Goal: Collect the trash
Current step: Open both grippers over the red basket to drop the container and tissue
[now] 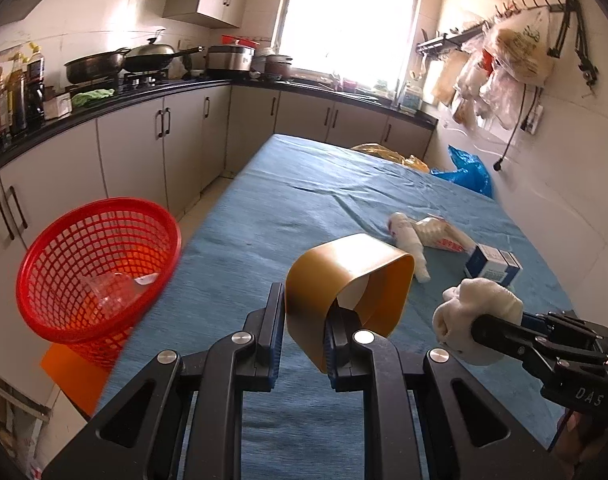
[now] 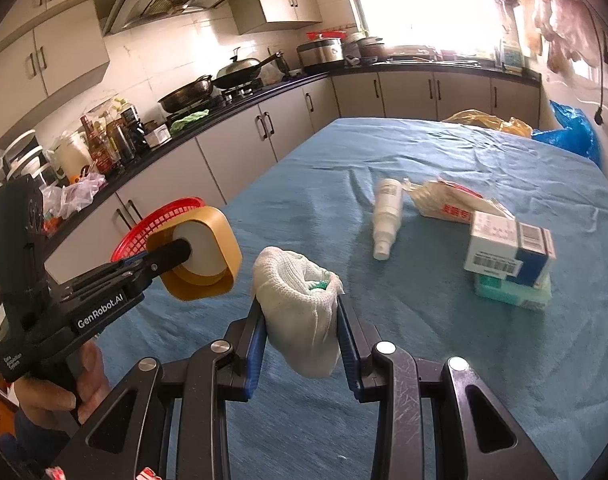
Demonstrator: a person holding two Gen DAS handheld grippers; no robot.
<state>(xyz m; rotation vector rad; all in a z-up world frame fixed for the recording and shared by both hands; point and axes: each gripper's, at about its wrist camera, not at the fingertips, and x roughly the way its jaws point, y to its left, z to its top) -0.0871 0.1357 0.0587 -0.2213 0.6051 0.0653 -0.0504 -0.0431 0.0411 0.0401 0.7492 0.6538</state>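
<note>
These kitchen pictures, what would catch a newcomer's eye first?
Probably the two black grippers over the blue table: the left gripper clamps a flattened roll of brown tape, and the right gripper squeezes a white sock. Next, the bright red basket beside the table's left edge, with more litter lying farther along the cloth.

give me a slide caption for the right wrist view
Right gripper clamps a white cloth bundle above the blue tablecloth; left gripper holds a tape roll near the red basket.
</note>
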